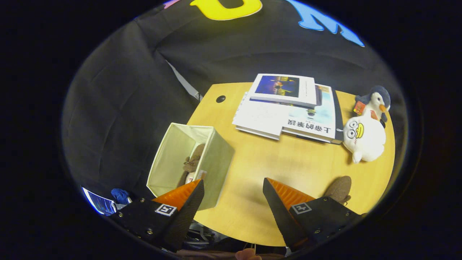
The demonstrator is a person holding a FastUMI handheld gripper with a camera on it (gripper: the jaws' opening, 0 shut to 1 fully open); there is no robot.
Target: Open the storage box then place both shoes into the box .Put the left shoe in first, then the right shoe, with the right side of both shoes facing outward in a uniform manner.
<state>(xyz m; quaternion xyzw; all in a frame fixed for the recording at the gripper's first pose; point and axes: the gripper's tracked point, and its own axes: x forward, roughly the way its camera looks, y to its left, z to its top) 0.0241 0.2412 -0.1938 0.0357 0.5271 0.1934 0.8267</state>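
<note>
Storage box (213, 159) stands open at the worktop's (296, 162) edge, one brown shoe (191, 164) lengthwise inside; the other shoe (339, 189) lies beyond the right finger. Jaws (232, 189) wide apart, holding nothing

A pale wooden bench (288, 162) with a rounded edge and a small dark cable hole (220, 98) fills the middle and lower right of the frame. Creased black cloth wall (119, 108) hangs behind, covering the left and top. Soft light glares off the bench surface.

tool (234, 187) hanging up high, tilted down, fingers (187, 202) spread wide apart, nothing pinched between em. fingertip of person's hand (247, 254) peeking underneath
</note>
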